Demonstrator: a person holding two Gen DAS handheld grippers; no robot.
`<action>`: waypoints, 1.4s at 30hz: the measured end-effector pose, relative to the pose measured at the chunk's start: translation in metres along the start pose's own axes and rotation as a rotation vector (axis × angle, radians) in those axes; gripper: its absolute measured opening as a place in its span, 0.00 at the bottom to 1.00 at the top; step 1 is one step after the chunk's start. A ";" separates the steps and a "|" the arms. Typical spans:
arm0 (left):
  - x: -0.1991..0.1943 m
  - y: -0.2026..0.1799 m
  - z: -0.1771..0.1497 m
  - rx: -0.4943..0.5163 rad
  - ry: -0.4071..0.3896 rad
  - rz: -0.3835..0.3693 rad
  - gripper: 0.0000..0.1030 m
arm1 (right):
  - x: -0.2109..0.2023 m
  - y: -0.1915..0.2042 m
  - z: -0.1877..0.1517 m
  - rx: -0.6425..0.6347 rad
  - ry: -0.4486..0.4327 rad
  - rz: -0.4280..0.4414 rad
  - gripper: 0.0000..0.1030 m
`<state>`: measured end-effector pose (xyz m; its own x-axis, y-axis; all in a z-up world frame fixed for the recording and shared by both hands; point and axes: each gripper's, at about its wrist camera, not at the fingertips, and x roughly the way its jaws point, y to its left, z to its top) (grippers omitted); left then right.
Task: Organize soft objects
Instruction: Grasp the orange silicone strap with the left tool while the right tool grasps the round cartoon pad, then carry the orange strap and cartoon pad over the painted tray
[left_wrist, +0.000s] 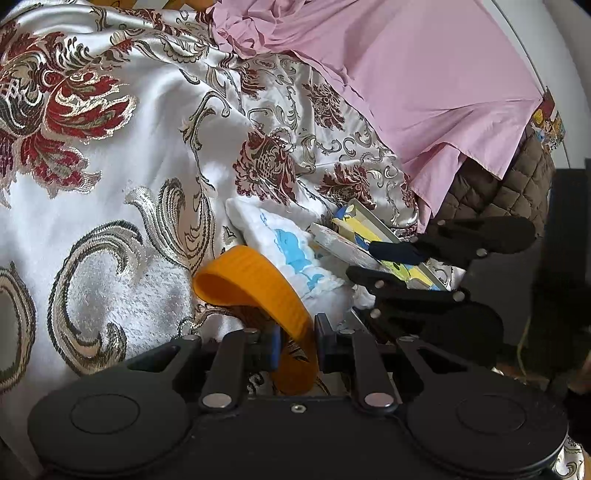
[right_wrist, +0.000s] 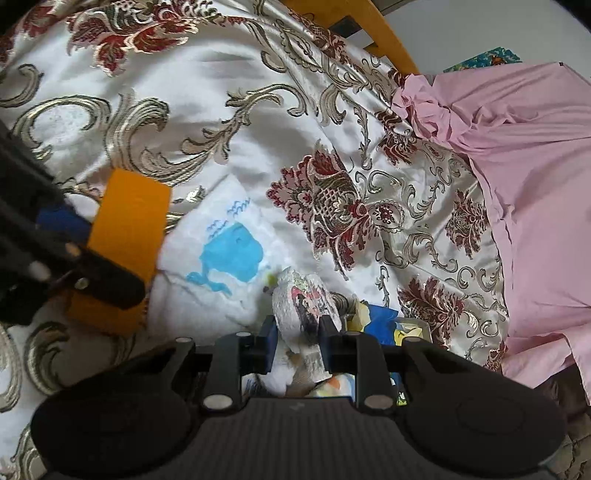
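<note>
Left gripper (left_wrist: 295, 347) is clamped on the orange band (left_wrist: 255, 284), a floppy loop resting on the satin bedspread (left_wrist: 122, 177) just left of the whale-print diaper (left_wrist: 291, 251); right gripper (right_wrist: 297, 332) pinches a small printed foam pad (right_wrist: 303, 299) at the diaper's right edge. Everything looks light and squishy, so I'd grab edges or folds, since that satin seems slippery.
</note>
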<state>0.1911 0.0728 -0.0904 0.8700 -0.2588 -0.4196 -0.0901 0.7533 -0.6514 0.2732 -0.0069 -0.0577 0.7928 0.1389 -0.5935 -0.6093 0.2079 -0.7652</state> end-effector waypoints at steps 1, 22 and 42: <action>0.000 -0.001 0.000 0.001 -0.002 0.001 0.19 | 0.002 0.000 0.001 -0.002 0.000 -0.003 0.28; -0.002 -0.005 -0.003 0.026 -0.021 0.022 0.19 | -0.011 -0.006 -0.004 0.112 -0.065 -0.050 0.14; -0.015 -0.061 0.027 0.203 -0.221 0.051 0.17 | -0.073 -0.031 -0.069 0.293 -0.254 -0.250 0.14</action>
<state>0.1963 0.0475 -0.0270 0.9532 -0.0967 -0.2865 -0.0568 0.8734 -0.4838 0.2331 -0.0898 -0.0077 0.9163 0.2744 -0.2918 -0.3971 0.5254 -0.7525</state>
